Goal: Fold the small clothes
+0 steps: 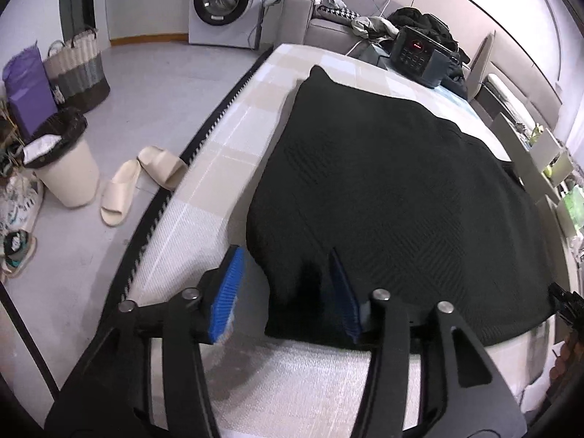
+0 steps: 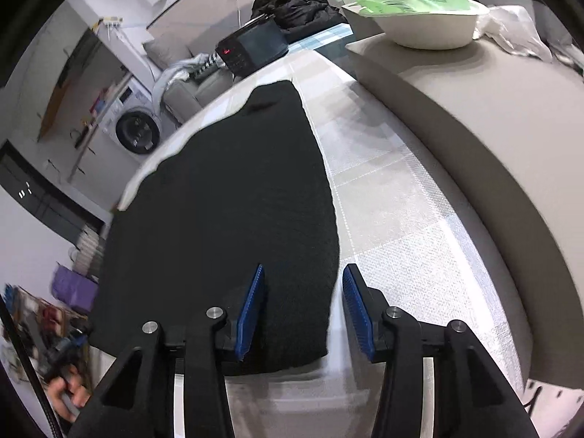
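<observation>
A black knitted garment (image 1: pixel 383 189) lies spread flat on the pale checked bed (image 1: pixel 219 168). My left gripper (image 1: pixel 285 252) hovers over its near left corner, open. The left blue pad (image 1: pixel 226 292) is over bare sheet and the other pad is over the cloth, and neither presses on it. In the right wrist view the same garment (image 2: pixel 226 200) runs away across the bed (image 2: pixel 383 200). My right gripper (image 2: pixel 304 267) stands open astride the garment's near right edge, one pad above the cloth and one above the sheet, gripping nothing.
Left of the bed, on the floor, are slippers (image 1: pixel 127 189), a lined bin (image 1: pixel 65 168), a woven basket (image 1: pixel 78 69) and a washing machine (image 1: pixel 222 0). A dark device with a red display (image 1: pixel 416 53) and piled dark clothes (image 1: pixel 427 25) sit at the far end. A padded ledge (image 2: pixel 474 116) with a white bowl (image 2: pixel 427 29) borders the right.
</observation>
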Tool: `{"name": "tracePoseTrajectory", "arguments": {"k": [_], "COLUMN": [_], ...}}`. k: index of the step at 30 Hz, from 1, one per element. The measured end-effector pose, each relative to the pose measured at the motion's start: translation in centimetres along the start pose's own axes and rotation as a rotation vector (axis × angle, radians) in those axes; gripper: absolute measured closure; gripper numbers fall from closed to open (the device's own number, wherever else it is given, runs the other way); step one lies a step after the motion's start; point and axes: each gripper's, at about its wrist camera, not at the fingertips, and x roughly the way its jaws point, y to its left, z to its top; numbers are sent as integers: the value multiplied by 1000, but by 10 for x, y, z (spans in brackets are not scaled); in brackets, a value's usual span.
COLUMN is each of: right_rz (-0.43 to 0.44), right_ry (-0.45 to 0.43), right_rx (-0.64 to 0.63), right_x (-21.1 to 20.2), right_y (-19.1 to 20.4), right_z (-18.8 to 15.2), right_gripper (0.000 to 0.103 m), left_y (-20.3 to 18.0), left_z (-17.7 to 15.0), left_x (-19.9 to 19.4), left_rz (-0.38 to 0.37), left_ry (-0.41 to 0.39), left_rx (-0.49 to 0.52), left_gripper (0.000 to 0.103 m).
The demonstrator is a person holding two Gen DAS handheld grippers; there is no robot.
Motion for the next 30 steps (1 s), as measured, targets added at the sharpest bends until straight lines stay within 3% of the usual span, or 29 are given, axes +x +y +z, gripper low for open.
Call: {"name": "tracePoseTrajectory", "arguments": {"k": [6, 8, 13, 17, 21, 30], "right_rz": [-85, -97, -89, -73, -102, -136], "right_ry": [-7, -23, -62, -67, -51, 39], "right_rx": [-54, -90, -167, -260, -322, -525], "right_x": [-10, -14, -15, -4, 12, 61], "right_y": [-7, -1, 25, 51, 69, 108], "right_z": [-1, 3, 13, 14, 14, 0], "right_gripper": [55, 55, 51, 47, 39, 32], "left_y": [-9, -14, -30, -47, -63, -108], "left_z": [7, 9, 17, 20, 21, 20], "left_x": [-10, -12, -9, -4, 3, 40], "left_rz": [52, 55, 27, 0, -26, -135], "left_ry": [-52, -57, -45, -39, -40, 35], "left_rx": [46, 69, 111, 144, 173, 281], "left_gripper": [25, 21, 19, 10, 2, 2]}}
